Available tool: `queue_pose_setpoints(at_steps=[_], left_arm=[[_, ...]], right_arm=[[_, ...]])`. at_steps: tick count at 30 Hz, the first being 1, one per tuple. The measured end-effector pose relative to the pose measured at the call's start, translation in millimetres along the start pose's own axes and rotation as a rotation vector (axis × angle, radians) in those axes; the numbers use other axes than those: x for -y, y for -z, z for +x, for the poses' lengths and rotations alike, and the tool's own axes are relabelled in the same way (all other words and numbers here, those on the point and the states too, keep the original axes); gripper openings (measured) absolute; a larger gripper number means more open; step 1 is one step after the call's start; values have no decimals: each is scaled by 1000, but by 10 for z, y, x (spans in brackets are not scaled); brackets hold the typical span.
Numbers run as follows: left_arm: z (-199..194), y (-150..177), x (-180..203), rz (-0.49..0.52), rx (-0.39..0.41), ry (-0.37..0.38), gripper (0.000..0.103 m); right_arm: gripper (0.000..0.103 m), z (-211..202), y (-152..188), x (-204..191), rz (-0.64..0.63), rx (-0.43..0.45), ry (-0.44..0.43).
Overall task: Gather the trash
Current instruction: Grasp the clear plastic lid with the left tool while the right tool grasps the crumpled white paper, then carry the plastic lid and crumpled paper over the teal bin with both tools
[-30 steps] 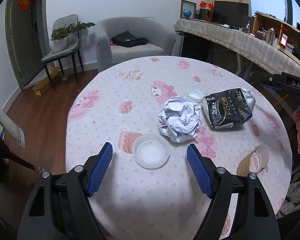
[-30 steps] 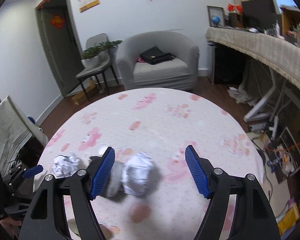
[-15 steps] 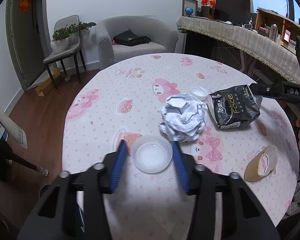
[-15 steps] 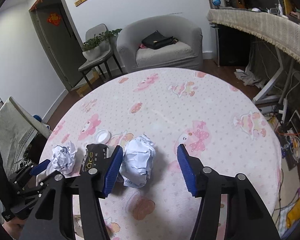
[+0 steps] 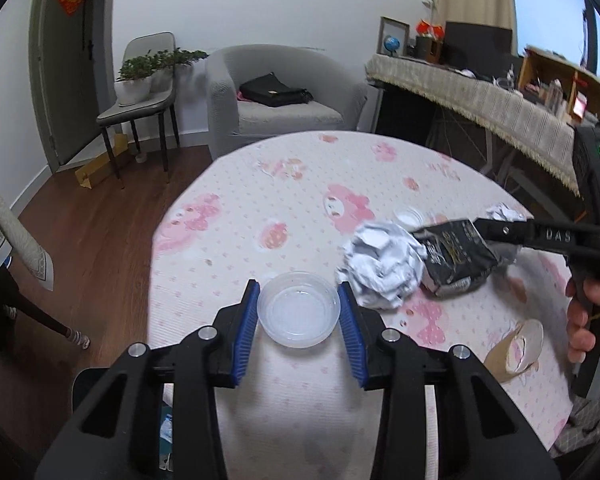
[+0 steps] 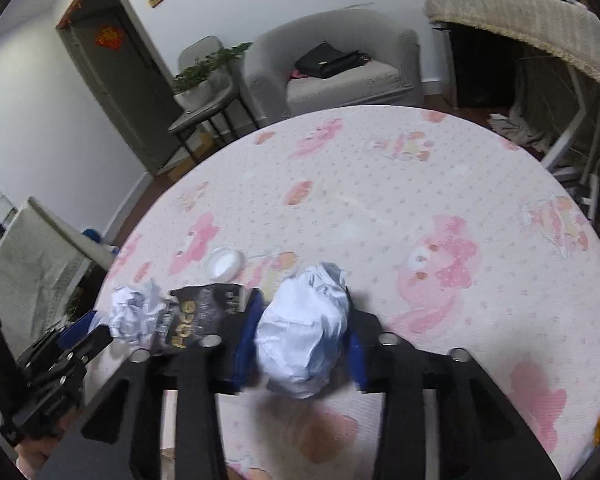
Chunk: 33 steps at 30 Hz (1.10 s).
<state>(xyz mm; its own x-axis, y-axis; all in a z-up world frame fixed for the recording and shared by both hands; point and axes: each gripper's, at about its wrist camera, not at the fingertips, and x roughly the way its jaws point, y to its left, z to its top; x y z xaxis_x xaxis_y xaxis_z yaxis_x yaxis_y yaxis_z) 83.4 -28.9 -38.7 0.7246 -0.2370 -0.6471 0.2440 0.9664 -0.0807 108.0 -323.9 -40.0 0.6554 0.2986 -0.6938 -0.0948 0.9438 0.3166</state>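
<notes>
My left gripper (image 5: 299, 316) is shut on a clear plastic cup (image 5: 299, 310) on the round pink-patterned table (image 5: 284, 184). My right gripper (image 6: 302, 340) is shut on a crumpled white paper ball (image 6: 304, 332). A black snack bag (image 5: 456, 260) lies beside another crumpled paper ball (image 5: 384, 264). That bag (image 6: 200, 316) and ball (image 6: 134, 312) also show in the right wrist view. A small white lid (image 6: 225, 263) lies behind them. A crushed paper cup (image 5: 514, 346) lies at the table's right edge.
A grey armchair (image 5: 276, 108) with a black bag stands behind the table. A chair with potted plants (image 5: 140, 92) stands at its left. A long cloth-covered desk (image 5: 472, 96) runs along the right. The left gripper (image 6: 68, 336) shows at the left in the right wrist view.
Both grippers have closed: the left on the clear cup, the right on the white paper ball. Both cameras have moved closer to the table.
</notes>
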Motion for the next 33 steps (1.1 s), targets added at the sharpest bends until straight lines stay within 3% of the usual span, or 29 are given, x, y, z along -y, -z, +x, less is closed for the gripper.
queue_pose_setpoints(at_steps=[10, 15, 23, 33], left_arm=[[-95, -42, -150, -53, 17, 3, 42], [-154, -34, -207, -52, 24, -6, 42], [-281, 42, -455, -65, 28, -53, 42], [-400, 199, -973, -108, 9, -130, 42]], right_arm=[[36, -373, -152, -184, -112, 139, 144], [36, -398, -188, -418, -156, 156, 104], [36, -283, -193, -941, -220, 133, -38], [36, -101, -116, -1481, -279, 102, -119]])
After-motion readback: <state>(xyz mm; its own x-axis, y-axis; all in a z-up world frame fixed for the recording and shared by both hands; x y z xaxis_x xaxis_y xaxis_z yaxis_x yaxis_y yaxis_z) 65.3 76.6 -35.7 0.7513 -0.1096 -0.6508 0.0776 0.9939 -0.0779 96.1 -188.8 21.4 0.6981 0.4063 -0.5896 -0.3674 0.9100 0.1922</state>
